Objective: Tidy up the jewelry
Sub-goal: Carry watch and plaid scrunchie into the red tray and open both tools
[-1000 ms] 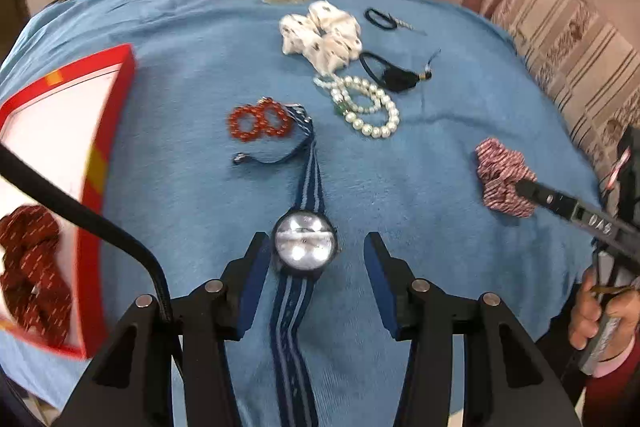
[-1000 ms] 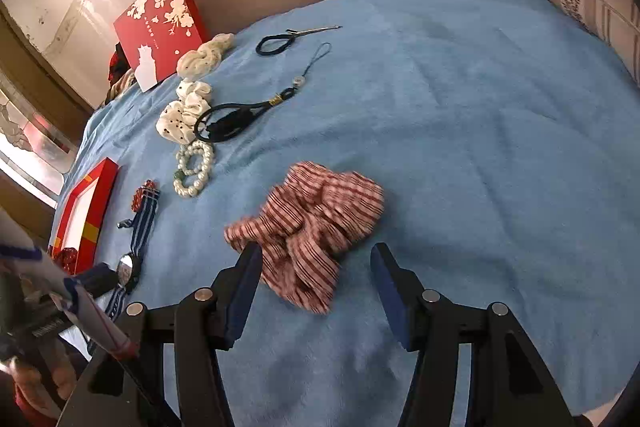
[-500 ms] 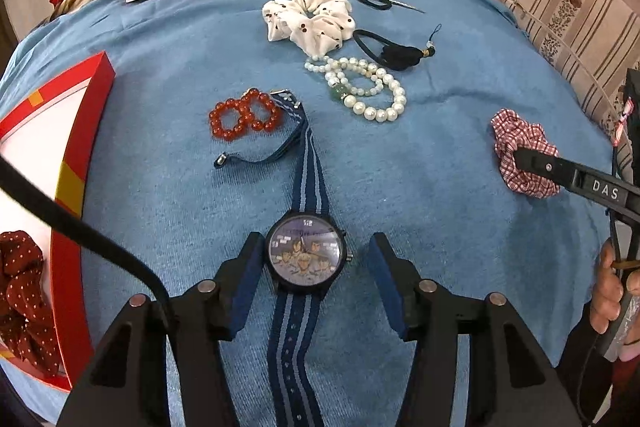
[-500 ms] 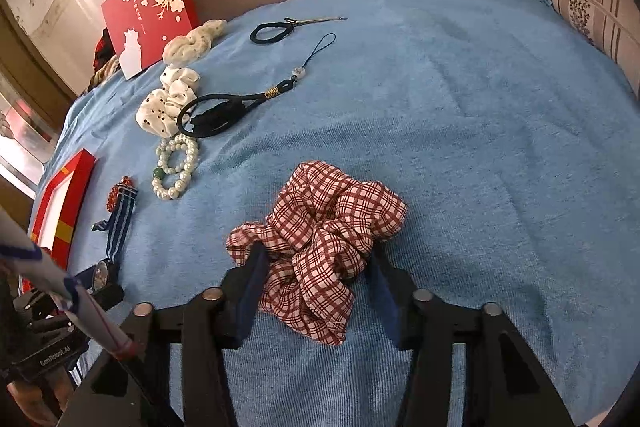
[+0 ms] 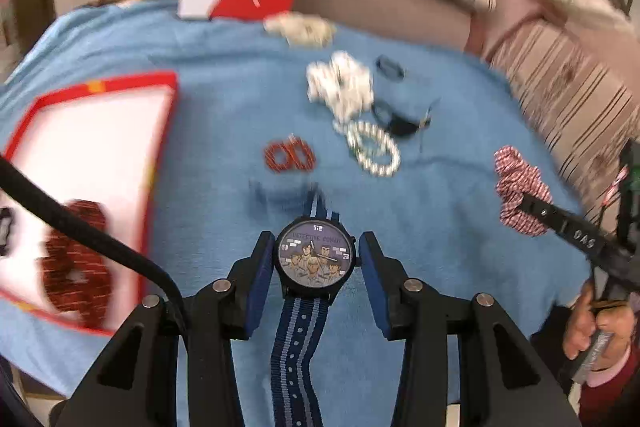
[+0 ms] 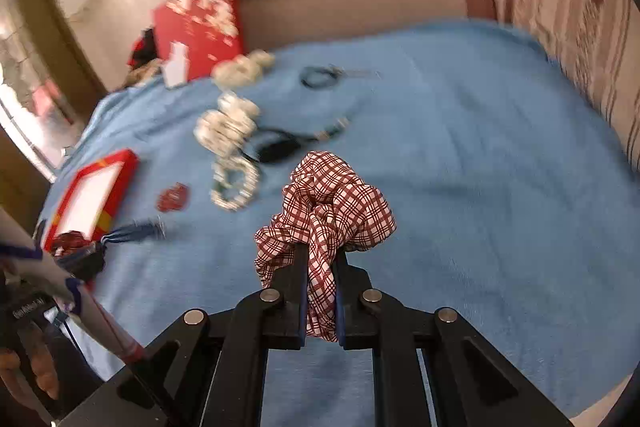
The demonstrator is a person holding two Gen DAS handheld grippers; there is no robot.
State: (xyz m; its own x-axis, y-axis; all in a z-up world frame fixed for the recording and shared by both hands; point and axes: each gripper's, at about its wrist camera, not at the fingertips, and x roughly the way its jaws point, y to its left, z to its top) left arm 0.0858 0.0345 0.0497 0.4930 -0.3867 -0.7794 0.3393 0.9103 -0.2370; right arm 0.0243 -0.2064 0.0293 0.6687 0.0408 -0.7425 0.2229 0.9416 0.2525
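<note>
Step in hand: lifting two pieces for the box (image 5: 160,131). My left gripper (image 5: 316,263) has just closed its fingers on the watch (image 5: 315,259), right of the box. My right gripper (image 6: 320,263) has just clamped the scrunchie (image 6: 332,199), farther right. Both lay on the blanket (image 5: 440,227) earlier. Next: carry them over the box, then release.

Watch strap (image 5: 298,355) cut off at btm edge; bkgd blurred.
</note>
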